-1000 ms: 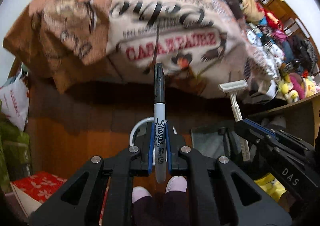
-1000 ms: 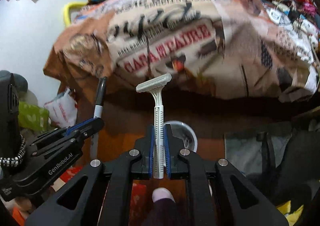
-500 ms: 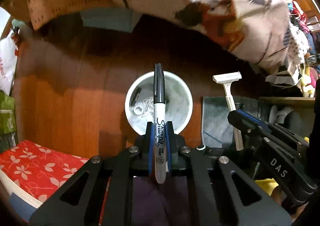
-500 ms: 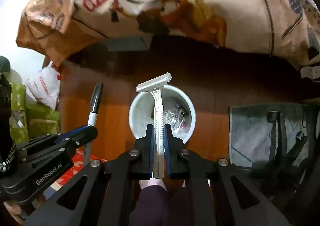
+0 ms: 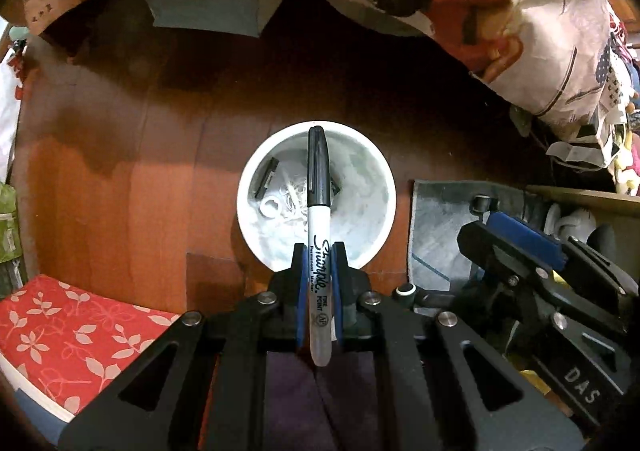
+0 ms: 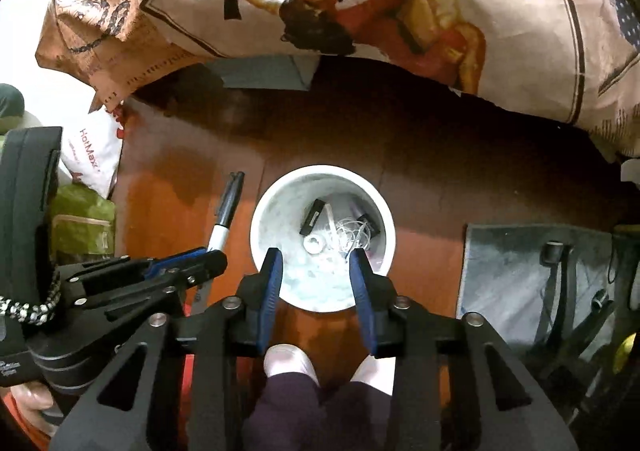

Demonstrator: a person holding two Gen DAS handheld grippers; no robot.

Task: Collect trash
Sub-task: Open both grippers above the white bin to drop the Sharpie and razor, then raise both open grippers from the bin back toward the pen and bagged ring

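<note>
marker still clamped, right jaws parted over the bin

left wrist view: my left gripper (image 5: 319, 271) is clamped on a black-capped marker (image 5: 319, 227), its blue pads pressed against both sides of the white barrel. the marker points forward, cap end out, and the cap lies in line with the mouth of the white bin (image 5: 316, 195) below. the bin stands on the wooden floor (image 5: 120, 191). inside it i see a small dark stick-like item, a white ring and a tangle of thin white cord; smaller contents i cannot identify. a red box with a leaf pattern (image 5: 68, 335) sits at the near left. a grey mat (image 5: 436, 227) lies to the right of the bin, and the right gripper (image 5: 520, 235) shows at the right edge over it. a printed bedcover (image 5: 500, 3) overhangs the far side.

right wrist view: my right gripper (image 6: 316, 263) has just been opening; its pads stand apart with nothing between them, and the bin (image 6: 260, 227) shows directly through the gap. no razor is visible in the jaws. the left gripper (image 6: 188, 263) sits at the left with the marker (image 6: 226, 211) held in it, tip just beside the bin's left rim. two pale slippers (image 6: 288, 361) show at the near edge.
</note>
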